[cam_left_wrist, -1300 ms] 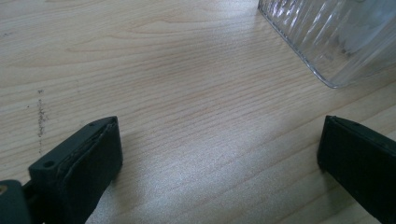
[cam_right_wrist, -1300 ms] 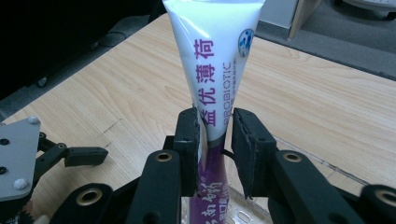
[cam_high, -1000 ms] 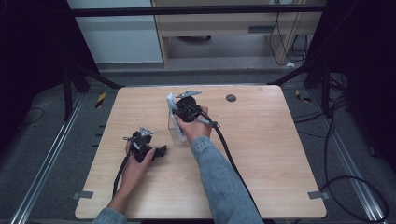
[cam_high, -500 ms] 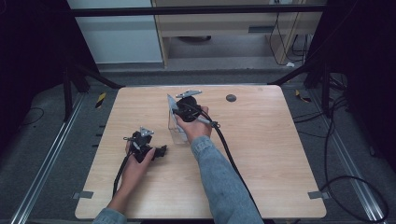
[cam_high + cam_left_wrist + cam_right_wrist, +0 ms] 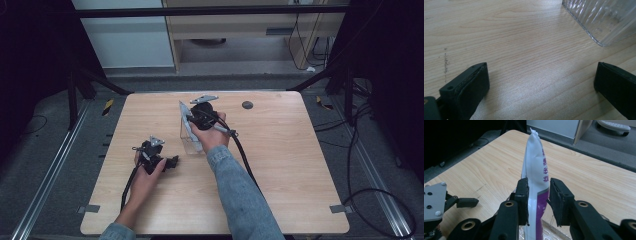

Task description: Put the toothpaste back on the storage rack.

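Tabletop (image 5: 300,165): light wood grain, rectangular, set on a dark floor with metal rails either side. A small dark disc (image 5: 247,105) lay near its far edge, well apart from the rest.

Pouch (image 5: 535,167): white plastic with purple band and print, standing upright with its sealed top uppermost. Its lower end sat in the container. In the high view it showed as a pale sliver (image 5: 185,114) just left of the right hand-held gripper.

Container (image 5: 604,20): clear ribbed plastic, resting on the tabletop near the centre (image 5: 190,140), beneath the right hand.

Right hand-held gripper (image 5: 537,195): held above the container, jaws either side of the pouch's middle. The left pad lay against the pouch; the right pad stood close beside it, and contact there could not be told for certain. Jaws narrow, the pouch between them, taken as clamped on it. A grey three-cornered plate (image 5: 204,99) topped the gripper, and a black cable (image 5: 245,155) trailed back along the sleeve.

Left hand-held gripper (image 5: 172,162): lying low on the tabletop, left of the container and near it. Jaws wide apart with bare wood between them; the container's corner stood just ahead in the left gripper view.

Left hand (image 5: 147,172): wrapped round the gripper body.
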`<action>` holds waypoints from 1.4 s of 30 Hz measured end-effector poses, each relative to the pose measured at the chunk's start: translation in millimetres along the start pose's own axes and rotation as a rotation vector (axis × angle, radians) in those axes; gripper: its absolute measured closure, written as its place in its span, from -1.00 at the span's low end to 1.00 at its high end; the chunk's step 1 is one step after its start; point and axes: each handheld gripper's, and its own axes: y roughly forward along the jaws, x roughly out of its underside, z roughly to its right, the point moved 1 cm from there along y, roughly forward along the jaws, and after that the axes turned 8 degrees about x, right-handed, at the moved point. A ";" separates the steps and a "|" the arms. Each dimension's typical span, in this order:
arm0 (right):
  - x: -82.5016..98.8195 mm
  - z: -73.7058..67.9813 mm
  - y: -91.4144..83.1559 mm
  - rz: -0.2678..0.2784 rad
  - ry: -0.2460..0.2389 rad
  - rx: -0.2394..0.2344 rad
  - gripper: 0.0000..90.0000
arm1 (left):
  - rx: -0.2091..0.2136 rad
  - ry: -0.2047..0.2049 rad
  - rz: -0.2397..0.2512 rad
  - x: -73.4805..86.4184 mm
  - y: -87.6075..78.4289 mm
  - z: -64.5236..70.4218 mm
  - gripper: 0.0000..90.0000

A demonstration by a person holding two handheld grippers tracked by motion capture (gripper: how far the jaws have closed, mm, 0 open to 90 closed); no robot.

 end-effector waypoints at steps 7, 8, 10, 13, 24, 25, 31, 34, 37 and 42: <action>-1.6 5.1 -10.0 0.003 0.001 0.018 0.43 | 0.000 0.000 0.000 0.0 0.0 0.0 -1.00; -1.3 6.1 -12.3 0.001 0.007 0.020 0.40 | 0.000 -0.001 0.001 0.0 0.1 0.1 -1.00; -0.6 8.2 -14.9 -0.001 0.004 0.029 0.34 | 0.000 -0.001 0.001 0.0 0.1 0.1 -1.00; -0.1 11.8 -20.5 0.000 0.006 0.039 0.24 | 0.000 -0.001 0.001 0.0 0.1 0.0 -1.00; -0.4 29.0 -32.3 0.016 0.026 0.034 -0.35 | 0.000 -0.001 0.001 -0.4 0.5 0.0 -1.00; 0.1 30.4 -33.3 0.014 0.018 0.043 -0.38 | 0.000 -0.001 0.001 -0.4 0.5 0.0 -1.00; 4.8 37.3 -36.4 -0.041 -0.033 0.052 -0.68 | 0.000 -0.001 0.000 -0.5 0.6 0.0 -1.00; 6.8 41.2 -37.4 -0.056 -0.055 0.059 -0.74 | -0.001 -0.002 0.000 -0.6 0.7 0.0 -1.00; 8.1 48.0 -40.9 -0.056 -0.068 0.075 -0.78 | -0.001 -0.002 0.000 -0.6 0.7 0.1 -1.00; 12.8 57.9 -49.0 -0.053 -0.075 0.108 -0.79 | -0.001 -0.004 0.000 -0.5 0.6 0.3 -1.00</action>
